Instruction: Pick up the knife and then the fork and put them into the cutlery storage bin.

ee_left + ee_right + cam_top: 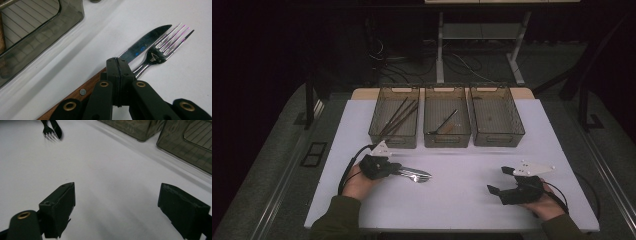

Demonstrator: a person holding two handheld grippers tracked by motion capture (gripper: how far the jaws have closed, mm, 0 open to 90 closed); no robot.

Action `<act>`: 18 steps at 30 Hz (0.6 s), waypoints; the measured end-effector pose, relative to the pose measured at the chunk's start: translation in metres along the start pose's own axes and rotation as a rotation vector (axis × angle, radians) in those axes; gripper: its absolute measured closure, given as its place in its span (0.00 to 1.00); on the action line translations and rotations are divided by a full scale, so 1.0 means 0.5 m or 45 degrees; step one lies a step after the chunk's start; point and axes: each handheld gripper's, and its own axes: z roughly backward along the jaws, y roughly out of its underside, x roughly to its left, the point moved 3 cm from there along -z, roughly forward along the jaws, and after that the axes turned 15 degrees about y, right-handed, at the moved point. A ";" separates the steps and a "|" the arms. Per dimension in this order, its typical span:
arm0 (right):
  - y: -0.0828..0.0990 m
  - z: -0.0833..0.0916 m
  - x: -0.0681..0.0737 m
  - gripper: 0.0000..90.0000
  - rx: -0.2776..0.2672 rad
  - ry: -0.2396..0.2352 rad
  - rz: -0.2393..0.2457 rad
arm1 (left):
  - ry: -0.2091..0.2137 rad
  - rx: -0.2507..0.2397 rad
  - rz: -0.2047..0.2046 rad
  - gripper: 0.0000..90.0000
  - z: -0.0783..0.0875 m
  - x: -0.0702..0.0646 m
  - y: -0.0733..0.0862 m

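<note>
A steel fork (160,47) and a knife (140,46) with a wooden handle lie side by side on the white table (462,200), tips pointing away from my left gripper (117,67). Its jaws are shut, pads pressed together right over the two handles, and I see nothing between them. From above, the left gripper (398,171) sits at the left with the cutlery (417,175) sticking out to its right. At the right, my right gripper (499,180) rests low over bare table. Its jaws (117,202) stand wide open and empty.
Three grey see-through bins stand in a row at the back: the left bin (393,140) holds dark sticks (399,117), the middle bin (447,141) holds a utensil (444,122), and the right bin (498,139) looks empty. Cables trail from both grippers.
</note>
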 end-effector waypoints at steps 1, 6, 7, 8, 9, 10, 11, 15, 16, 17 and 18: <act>0.000 0.001 0.000 0.16 -0.002 -0.001 0.002 | 0.002 -0.003 -0.002 0.99 0.000 0.001 0.001; 0.000 0.000 -0.001 0.16 0.000 0.001 -0.003 | 0.028 -0.002 0.011 0.99 0.000 0.000 0.003; 0.000 0.000 0.000 0.16 0.000 0.001 -0.001 | 0.035 0.001 0.008 0.99 -0.001 0.000 0.004; 0.000 0.000 0.000 0.16 0.001 0.001 -0.001 | 0.038 0.005 0.008 0.99 -0.002 -0.001 0.005; 0.000 0.000 0.000 0.16 0.001 0.001 0.001 | 0.041 0.008 0.009 0.99 -0.001 -0.002 0.005; 0.000 0.000 -0.001 0.16 0.002 0.002 0.000 | 0.046 0.007 0.008 0.99 0.000 -0.002 0.007; 0.000 0.000 -0.001 0.16 0.001 0.001 0.000 | 0.050 0.011 0.005 0.99 0.002 -0.002 0.008; 0.000 0.000 -0.001 0.16 0.002 0.000 0.000 | 0.065 0.001 0.017 0.99 0.006 -0.004 0.014; 0.000 -0.001 0.000 0.16 0.003 0.000 0.001 | 0.068 0.002 0.016 0.99 0.007 -0.004 0.015; 0.000 -0.001 0.000 0.16 0.005 -0.001 0.002 | 0.074 0.007 0.014 0.99 0.009 -0.004 0.016; 0.000 -0.001 0.000 0.16 0.005 -0.001 0.003 | 0.080 -0.002 0.025 0.99 0.009 -0.005 0.018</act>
